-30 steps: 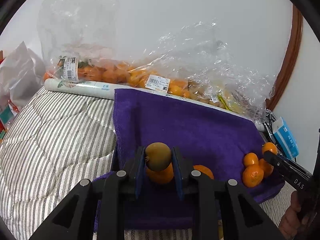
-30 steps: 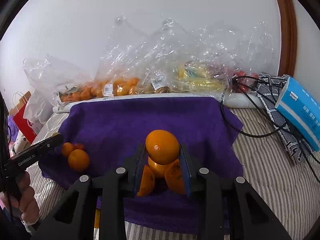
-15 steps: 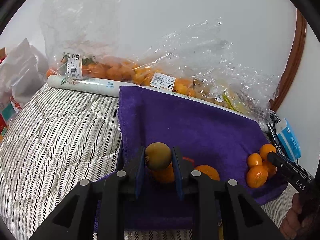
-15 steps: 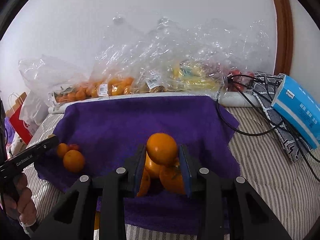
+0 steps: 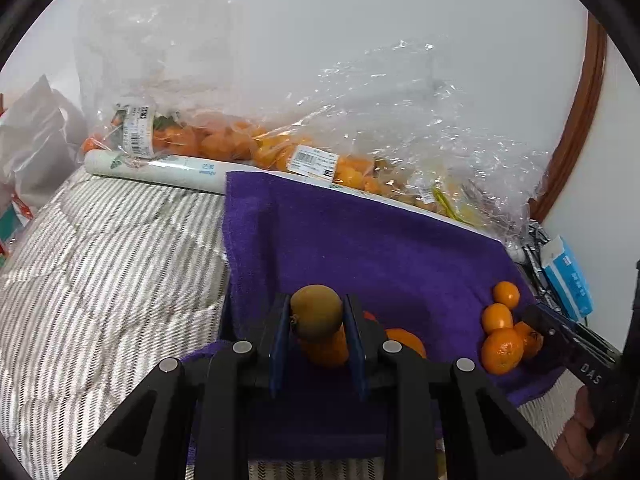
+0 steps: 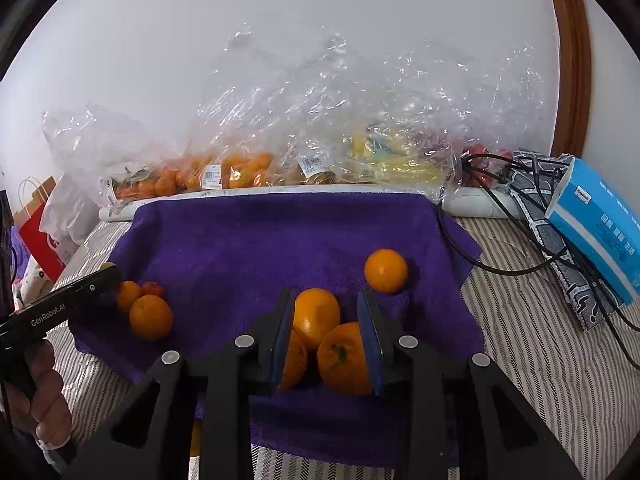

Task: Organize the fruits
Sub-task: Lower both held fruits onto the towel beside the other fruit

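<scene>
A purple towel point(image 5: 380, 240) point(image 6: 260, 240) covers the striped bed. My left gripper point(image 5: 316, 304) is shut on a brown-green kiwi point(image 5: 316, 320), held above two oranges point(image 5: 406, 340) at the towel's near left. My right gripper point(image 6: 324, 296) has its pads an orange's width apart, and nothing is clamped between them. Below it lie three oranges point(image 6: 344, 360). A fourth orange point(image 6: 386, 271) rests alone on the towel, ahead and to the right. Seen from the left wrist, these four point(image 5: 500, 350) sit by the right gripper's tip point(image 5: 534, 314). The left gripper's tip point(image 6: 110, 274) shows beside the left pile point(image 6: 150, 316).
Clear plastic bags of oranges and yellow fruit point(image 6: 320, 160) point(image 5: 240, 144) line the wall behind a white roll point(image 5: 160, 168). A blue tissue box point(image 6: 600, 220) and black cables point(image 6: 500, 268) lie at the right. A red paper bag point(image 6: 38, 228) stands at the left.
The orange that sat between the right gripper's pads has left them and now lies on the towel, ahead and to the right. The left gripper still holds the kiwi in place.
</scene>
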The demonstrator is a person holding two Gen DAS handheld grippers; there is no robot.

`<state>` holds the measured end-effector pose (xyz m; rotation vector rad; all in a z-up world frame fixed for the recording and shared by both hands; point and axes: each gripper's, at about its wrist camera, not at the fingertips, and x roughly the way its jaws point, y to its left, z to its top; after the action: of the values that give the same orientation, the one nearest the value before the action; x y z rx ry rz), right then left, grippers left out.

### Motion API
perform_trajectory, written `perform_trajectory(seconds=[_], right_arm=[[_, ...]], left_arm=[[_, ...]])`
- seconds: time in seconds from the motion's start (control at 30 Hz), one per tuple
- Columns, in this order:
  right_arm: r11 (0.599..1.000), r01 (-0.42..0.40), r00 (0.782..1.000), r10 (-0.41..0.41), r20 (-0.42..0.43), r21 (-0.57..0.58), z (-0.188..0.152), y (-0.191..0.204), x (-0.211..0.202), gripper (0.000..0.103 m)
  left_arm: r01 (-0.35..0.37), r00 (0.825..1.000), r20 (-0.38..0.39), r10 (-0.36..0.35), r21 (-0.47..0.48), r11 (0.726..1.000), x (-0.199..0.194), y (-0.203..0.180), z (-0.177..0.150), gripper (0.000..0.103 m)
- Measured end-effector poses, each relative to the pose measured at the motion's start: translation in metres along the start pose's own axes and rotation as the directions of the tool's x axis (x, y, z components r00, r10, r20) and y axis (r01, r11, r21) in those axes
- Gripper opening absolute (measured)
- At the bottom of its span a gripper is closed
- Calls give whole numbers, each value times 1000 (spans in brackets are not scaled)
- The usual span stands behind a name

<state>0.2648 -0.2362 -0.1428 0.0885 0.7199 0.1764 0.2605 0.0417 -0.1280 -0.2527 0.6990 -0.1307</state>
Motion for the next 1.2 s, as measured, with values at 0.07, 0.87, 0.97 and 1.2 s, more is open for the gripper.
perform_trajectory(seconds=[0.07, 0.87, 0.97, 1.2], right_arm=[[1000, -1, 1000, 1, -3, -1, 0, 0, 0, 34], [1000, 10, 1000, -10, 4, -8, -1, 2, 1, 45], [1000, 10, 1000, -10, 4, -7, -1, 1, 1, 45], [1000, 13, 1000, -13, 11, -19, -1, 2, -1, 45]], left_arm=[[14, 1000, -12, -14, -3, 1000, 2, -1, 0, 26], [83, 996, 21, -83, -13, 996, -9, -4, -1, 50], [84, 996, 22, -83, -13, 996, -9, -5, -1, 50], [70, 997, 30, -70, -1, 998, -10, -8, -1, 50]])
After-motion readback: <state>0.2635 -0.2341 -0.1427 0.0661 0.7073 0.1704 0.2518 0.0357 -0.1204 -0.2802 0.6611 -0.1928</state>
